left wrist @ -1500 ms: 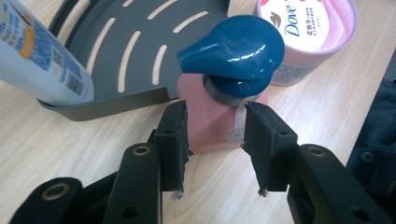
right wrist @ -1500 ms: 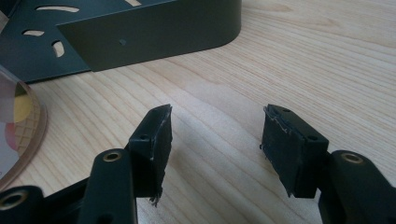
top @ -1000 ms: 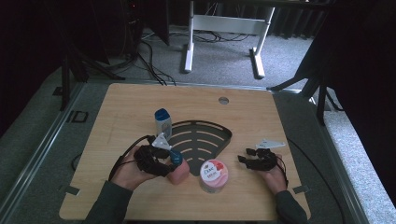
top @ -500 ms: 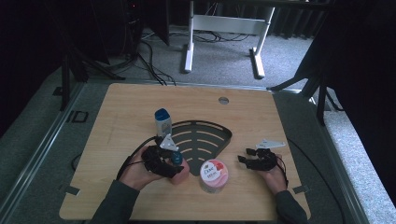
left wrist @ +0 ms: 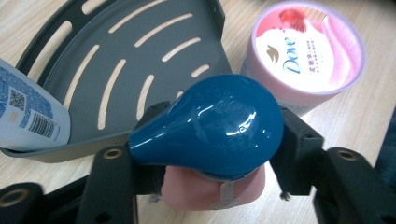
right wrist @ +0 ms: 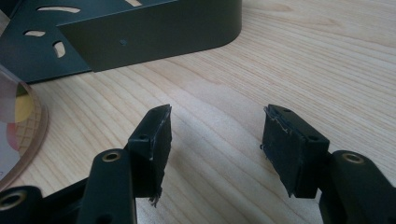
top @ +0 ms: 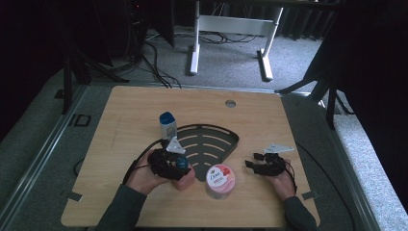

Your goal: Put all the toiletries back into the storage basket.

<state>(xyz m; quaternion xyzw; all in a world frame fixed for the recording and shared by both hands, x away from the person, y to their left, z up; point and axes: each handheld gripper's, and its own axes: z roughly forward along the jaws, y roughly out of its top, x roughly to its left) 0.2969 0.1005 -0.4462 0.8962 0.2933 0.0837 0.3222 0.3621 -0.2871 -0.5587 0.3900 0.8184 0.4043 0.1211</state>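
Holding a pink bottle with a dark blue cap (left wrist: 210, 128), the left gripper (top: 169, 163) is clamped on it just below the cap, with one black jaw on each side. In the high view this gripper is low over the wooden table (top: 120, 120), at the near left corner of the dark grey slotted rack (top: 211, 144), and the person's left hand (top: 144, 175) is behind it. The left gripper view shows the blue cap in front of the rack's near edge (the pink body below it is mostly hidden by the cap). A white and blue bottle (top: 167, 125) stands at the far left corner of the rack; I cannot tell if it is inside the rack or only beside it. A round pink Dove jar (top: 220, 180) sits on the table just to the right of the held bottle, near the front of the rack and not touching it. The right gripper (top: 262, 166) is well apart at the right side, close to the table surface, and its jaws are wide apart with nothing between them. In the right gripper view the rack's wall (right wrist: 154, 32) is ahead.
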